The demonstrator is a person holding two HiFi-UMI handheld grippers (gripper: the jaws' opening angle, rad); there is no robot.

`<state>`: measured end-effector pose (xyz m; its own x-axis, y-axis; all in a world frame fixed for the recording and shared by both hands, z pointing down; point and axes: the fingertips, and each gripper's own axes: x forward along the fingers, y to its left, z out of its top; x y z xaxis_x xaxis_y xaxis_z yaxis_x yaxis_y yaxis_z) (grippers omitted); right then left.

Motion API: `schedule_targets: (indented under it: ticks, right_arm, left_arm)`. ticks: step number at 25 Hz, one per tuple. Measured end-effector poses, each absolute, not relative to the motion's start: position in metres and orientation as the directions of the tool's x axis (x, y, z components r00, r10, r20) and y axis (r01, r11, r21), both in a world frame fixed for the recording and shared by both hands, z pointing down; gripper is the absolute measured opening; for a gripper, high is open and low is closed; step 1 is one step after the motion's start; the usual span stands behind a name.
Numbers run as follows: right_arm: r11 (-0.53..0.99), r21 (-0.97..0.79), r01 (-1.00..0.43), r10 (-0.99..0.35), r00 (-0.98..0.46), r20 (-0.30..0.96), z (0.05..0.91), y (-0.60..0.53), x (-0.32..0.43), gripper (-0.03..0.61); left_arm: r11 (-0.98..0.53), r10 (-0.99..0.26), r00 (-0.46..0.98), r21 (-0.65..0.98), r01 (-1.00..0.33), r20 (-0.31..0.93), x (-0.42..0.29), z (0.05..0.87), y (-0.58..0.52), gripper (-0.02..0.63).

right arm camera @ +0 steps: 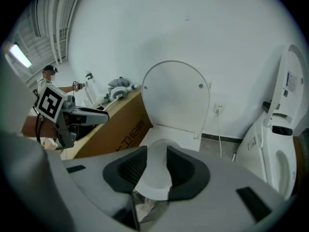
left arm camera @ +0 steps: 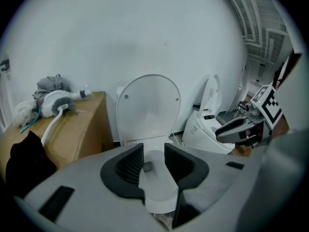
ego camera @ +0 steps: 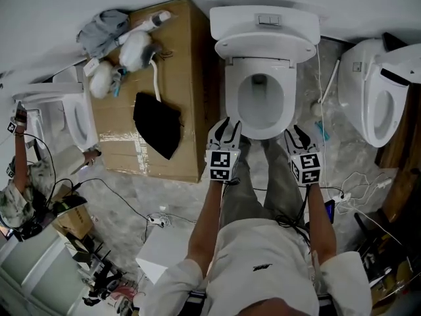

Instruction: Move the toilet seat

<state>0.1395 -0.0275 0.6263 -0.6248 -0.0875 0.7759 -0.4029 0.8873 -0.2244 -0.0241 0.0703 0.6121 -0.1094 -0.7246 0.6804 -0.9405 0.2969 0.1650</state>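
Step in hand: approach, no contact made yet. The toilet seat [ego camera: 231, 101] is judged to be lying down on the bowl [ego camera: 261, 104], at 12 o'clock from the person. The lid [ego camera: 263, 45] is stood upright against the tank [ego camera: 266, 20].

The left gripper [ego camera: 227, 125] is held at the bowl's 7 o'clock and the right gripper [ego camera: 295, 134] at its 5 o'clock, both just beside the front rim. The jaws of both are set slightly apart with nothing gripped; only the bowl is seen through the gaps.

Next move: the seat's front edge has to be pinched or hooked from below, then swung up about its rear end toward 12 o'clock. The edge is thin and smooth, so slip is likely if it is gripped shallow. The cardboard box [ego camera: 177, 64] at 9 o'clock is not in the way.
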Motion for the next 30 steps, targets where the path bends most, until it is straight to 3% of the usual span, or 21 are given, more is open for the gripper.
schedule_targets:
  ticks: [23,30]
  right_arm:
    - [0.803,-0.232,-0.549,-0.137,-0.549,0.824,0.752,-0.021,0.163,0.161]
    - [0.779,-0.224,-0.586,-0.144,-0.514,0.846,0.786,-0.02,0.169,0.173]
  left_arm:
    - [0.333,-0.607,-0.068,0.175,-0.927,0.792,-0.011,0.753,0.082,0.153]
    - [0.343,-0.562,-0.046,0.183,-0.921,0.826,-0.008,0.795,0.094,0.187]
